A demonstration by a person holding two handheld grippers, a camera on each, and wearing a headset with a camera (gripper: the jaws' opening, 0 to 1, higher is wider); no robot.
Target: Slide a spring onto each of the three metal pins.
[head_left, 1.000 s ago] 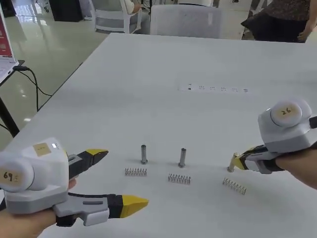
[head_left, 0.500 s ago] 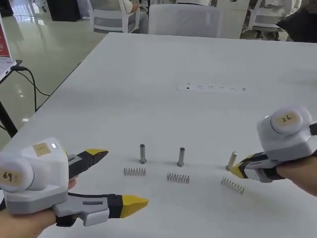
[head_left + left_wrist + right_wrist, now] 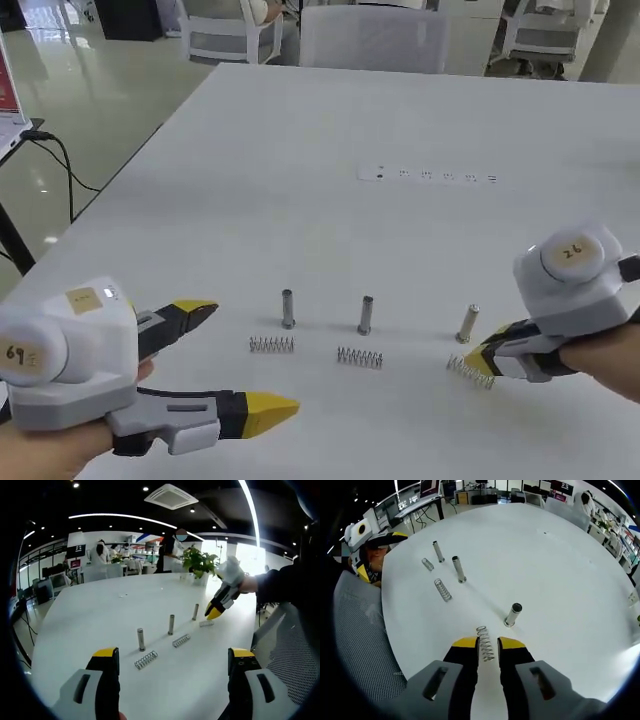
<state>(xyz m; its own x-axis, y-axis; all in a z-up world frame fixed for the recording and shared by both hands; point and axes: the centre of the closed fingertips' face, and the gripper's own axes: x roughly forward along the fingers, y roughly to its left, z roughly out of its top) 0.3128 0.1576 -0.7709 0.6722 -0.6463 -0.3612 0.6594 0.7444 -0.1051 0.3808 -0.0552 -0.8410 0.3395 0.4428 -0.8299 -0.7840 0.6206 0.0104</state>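
Springs: three, all lying flat on the white table (image 3: 400, 230), none threaded on a pin. In the head view each spring lies just on the person's side of its pin: left spring (image 3: 271, 345) by left pin (image 3: 288, 308), middle spring (image 3: 361, 358) by middle pin (image 3: 366, 314), right spring (image 3: 462, 369) by right pin (image 3: 467, 323). The pins stand upright in a row, well apart from one another.

Right tool (image 3: 480, 365) is low at the table with its yellow tips at the right spring. In the right gripper view the spring (image 3: 485, 642) lies lengthwise between the two jaws, which stand close on either side of it. Whether they pinch it or only flank it cannot be told. The right pin (image 3: 512, 615) stands just beyond the tips.

Left tool (image 3: 245, 358) is released, its jaws spread wide and empty, on the near left of the table, apart from the left spring. In the left gripper view the pins and springs run away diagonally toward the right tool (image 3: 215, 612).

A grey chair (image 3: 375, 40) stands at the far edge of the table.
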